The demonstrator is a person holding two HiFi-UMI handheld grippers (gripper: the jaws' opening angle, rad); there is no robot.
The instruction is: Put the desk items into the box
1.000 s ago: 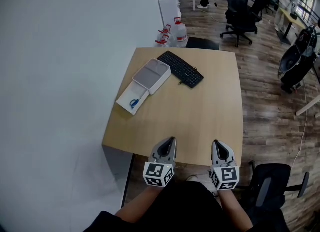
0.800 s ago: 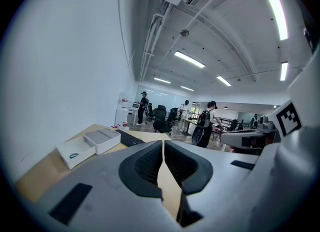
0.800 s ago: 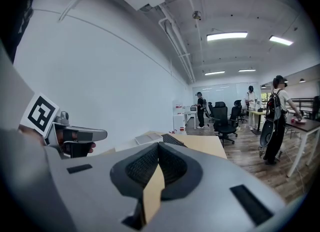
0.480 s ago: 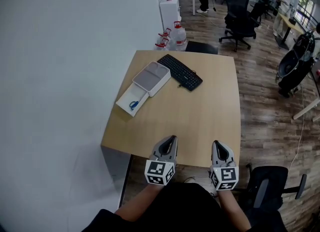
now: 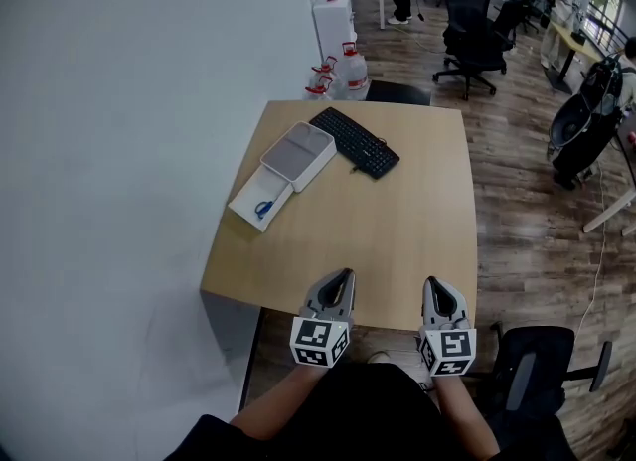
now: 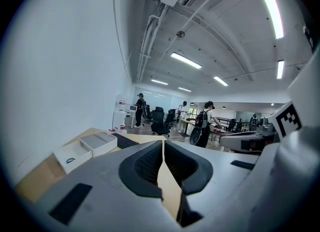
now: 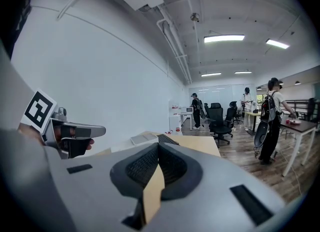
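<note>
Keyboard (image 5: 359,141) right of the box (image 5: 296,154) slants far-left to near-right. In their own views, we see left gripper (image 5: 341,278) and right gripper (image 5: 434,285) clenched on nothing.

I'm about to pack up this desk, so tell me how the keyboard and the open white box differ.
The keyboard is black, the box white. The keyboard is a flat slab; the box is an open tray holding a small blue thing. The keyboard lies farther away, the box nearer the desk's left edge. Both lie at a slant, untouched.
</note>
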